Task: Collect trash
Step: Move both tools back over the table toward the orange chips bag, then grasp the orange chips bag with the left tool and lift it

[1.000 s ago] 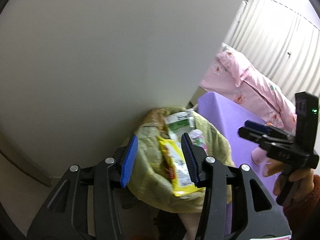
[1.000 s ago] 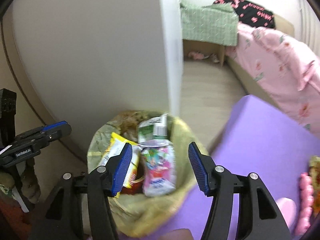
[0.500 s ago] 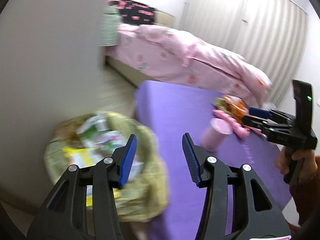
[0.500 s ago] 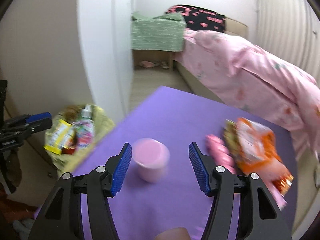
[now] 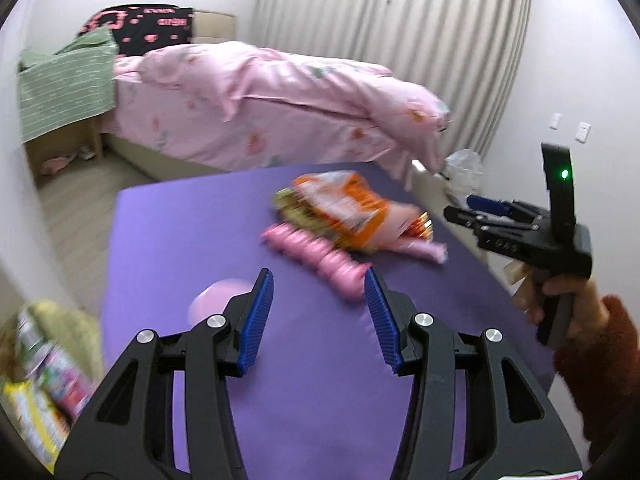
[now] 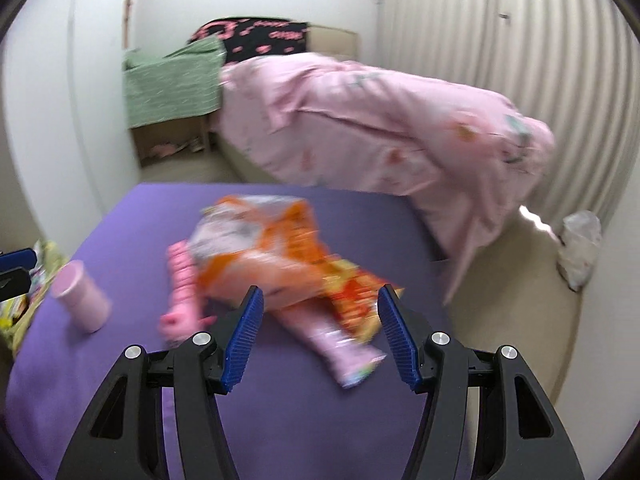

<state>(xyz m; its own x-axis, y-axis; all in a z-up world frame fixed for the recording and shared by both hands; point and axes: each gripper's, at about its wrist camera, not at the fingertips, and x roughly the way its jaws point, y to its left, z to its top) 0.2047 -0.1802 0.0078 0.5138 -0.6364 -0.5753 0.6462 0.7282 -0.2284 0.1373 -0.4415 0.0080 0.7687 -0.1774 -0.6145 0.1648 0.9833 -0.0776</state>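
The flat table (image 5: 168, 232) has a smooth matte purple top and a squared-off near-left corner. A pile of trash sits toward its far right side: a crinkly orange foil snack bag (image 6: 276, 248) lies on top of a bumpy pink plastic strip of little joined bottles (image 5: 320, 260), and a shiny red-and-yellow wrapper (image 6: 352, 296) and a pale pink sachet (image 6: 340, 344) poke out from under the bag on the right. All of it is smeared with blur, so I can't read any print. A small round pink plastic cup (image 6: 80, 300) stands upright near the table's left edge, apart from the pile.

Both sets of tongs have ribbed blue pads on black plastic arms. The left tongs (image 5: 318, 316) are spread about halfway with nothing between them, held above the table's near side. The right tongs (image 6: 318, 336) are gaping wider, also empty, touching nothing.

Only the left wrist view shows the person's hand (image 5: 568, 304) in a rust-coloured fuzzy sleeve (image 5: 600, 368) on the other handle, plus the packed yellow-green plastic bin bag (image 5: 44, 368) off the table's left edge with wrappers stuffed in. The right wrist view catches just a sliver of that bag, but shows the cup clearly and a crumpled clear plastic bag (image 6: 580, 244) on the floor by the bed's soft pink floral quilt (image 6: 380, 136).
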